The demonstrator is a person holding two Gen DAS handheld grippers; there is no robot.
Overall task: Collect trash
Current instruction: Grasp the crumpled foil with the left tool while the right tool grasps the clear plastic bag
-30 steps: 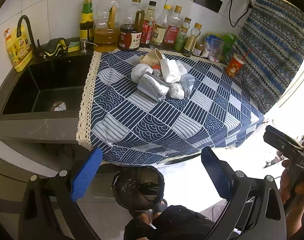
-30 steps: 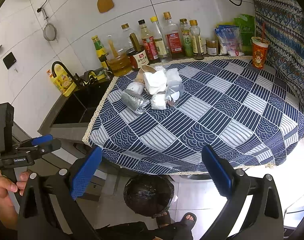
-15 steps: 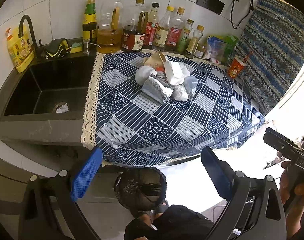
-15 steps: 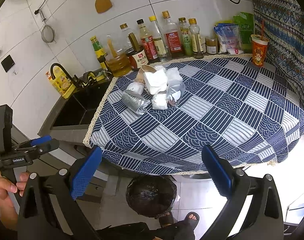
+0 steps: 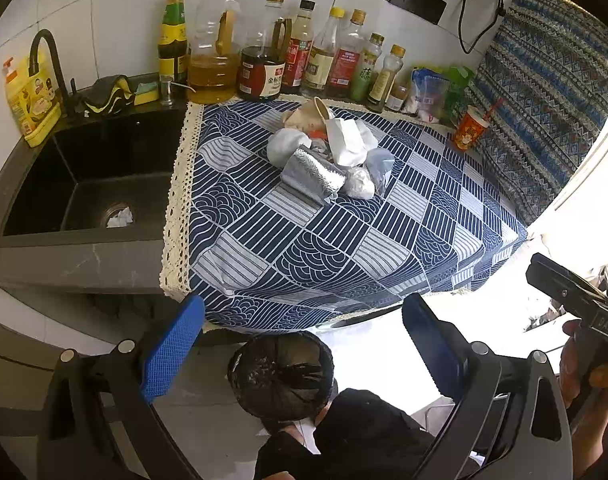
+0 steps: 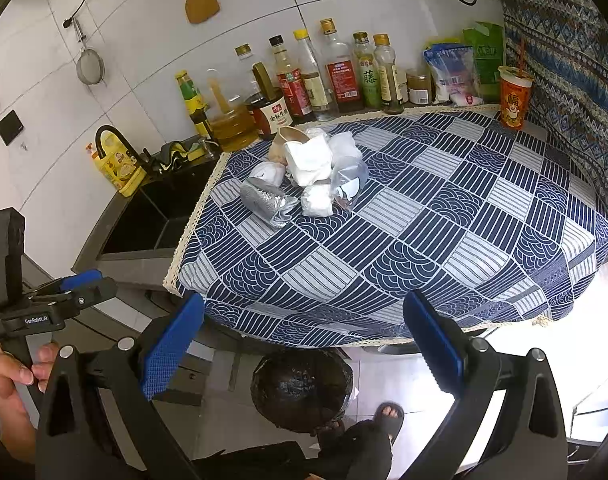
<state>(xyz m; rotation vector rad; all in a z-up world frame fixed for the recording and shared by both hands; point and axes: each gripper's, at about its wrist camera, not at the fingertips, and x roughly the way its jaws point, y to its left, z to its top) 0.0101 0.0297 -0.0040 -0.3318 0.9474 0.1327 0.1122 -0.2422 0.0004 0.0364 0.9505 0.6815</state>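
A pile of trash (image 5: 327,160) lies on the blue patterned tablecloth (image 5: 343,240): a silver foil bag (image 5: 311,178), white paper bag (image 5: 349,142), crumpled wads and a brown paper cup. It also shows in the right wrist view (image 6: 307,172). A bin lined with a black bag (image 5: 282,376) stands on the floor below the table's front edge, also in the right wrist view (image 6: 302,390). My left gripper (image 5: 302,346) is open and empty, held above the bin, short of the table. My right gripper (image 6: 304,344) is open and empty, likewise in front of the table.
A black sink (image 5: 84,184) with faucet lies left of the cloth. Several sauce bottles (image 5: 296,64) line the back wall. An orange cup with a straw (image 5: 469,128) stands at the back right. A patterned curtain (image 5: 543,112) hangs on the right.
Both grippers have moved slightly closer to the table; the trash pile sits lower and larger in the left wrist view. Nothing was grasped.
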